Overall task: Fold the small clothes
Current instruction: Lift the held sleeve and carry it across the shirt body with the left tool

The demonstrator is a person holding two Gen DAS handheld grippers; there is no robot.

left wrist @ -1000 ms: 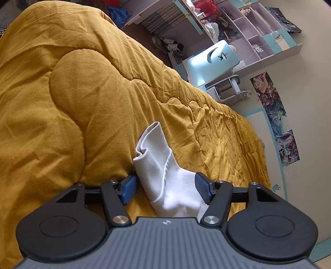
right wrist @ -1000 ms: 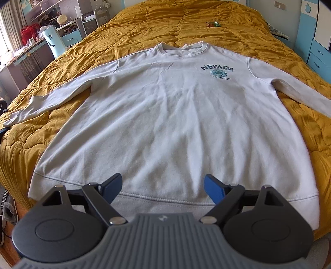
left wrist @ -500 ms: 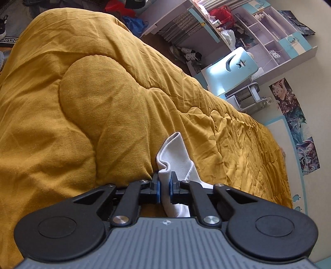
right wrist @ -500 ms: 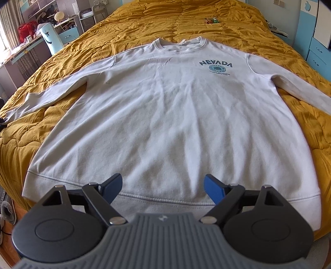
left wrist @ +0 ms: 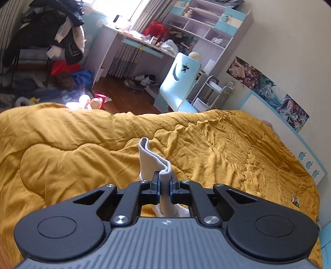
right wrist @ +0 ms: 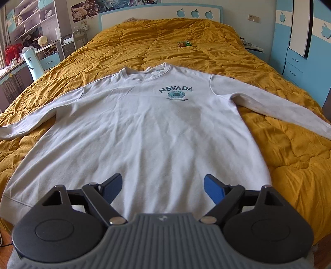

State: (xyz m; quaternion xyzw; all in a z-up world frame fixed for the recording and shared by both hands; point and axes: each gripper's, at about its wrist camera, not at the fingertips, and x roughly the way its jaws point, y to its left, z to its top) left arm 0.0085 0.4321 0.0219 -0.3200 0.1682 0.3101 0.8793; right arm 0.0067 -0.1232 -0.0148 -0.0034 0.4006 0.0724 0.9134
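1. Left wrist view: the left claw [left wrist: 164, 191] is closed tight, its two blue-padded fingers [left wrist: 157, 189] pinching the sleeve cuff [left wrist: 154, 160] of a white sweatshirt. The cuff rises out of the pinch as a folded loop of cloth, standing above the yellow quilt [left wrist: 72, 144] of the bed. More white cloth hangs below the fingers, close against the claw's body.

2. Also in the left wrist view: past the edge of the bed are a pale blue chair [left wrist: 180, 82] with moon and star cut-outs, a desk [left wrist: 132, 45] with shelves above it, and clothes piled on a rack [left wrist: 41, 35]. A small colourful wrapper [left wrist: 295, 201] lies on the quilt at the far right.

3. Right wrist view: the right claw [right wrist: 162, 189] is spread wide and holds nothing. It sits over the lower part of the white sweatshirt [right wrist: 144, 128], with its fingers apart above the cloth; whether they touch it cannot be told.

4. Only the right wrist view shows the whole garment. It lies flat and face up on the quilt, collar toward the headboard [right wrist: 161, 15], with a "NEVADA" print [right wrist: 175, 92] on the chest and both sleeves stretched out to the sides. The left sleeve runs out of the picture at the left edge, so the pinched cuff and the left claw are not seen here.
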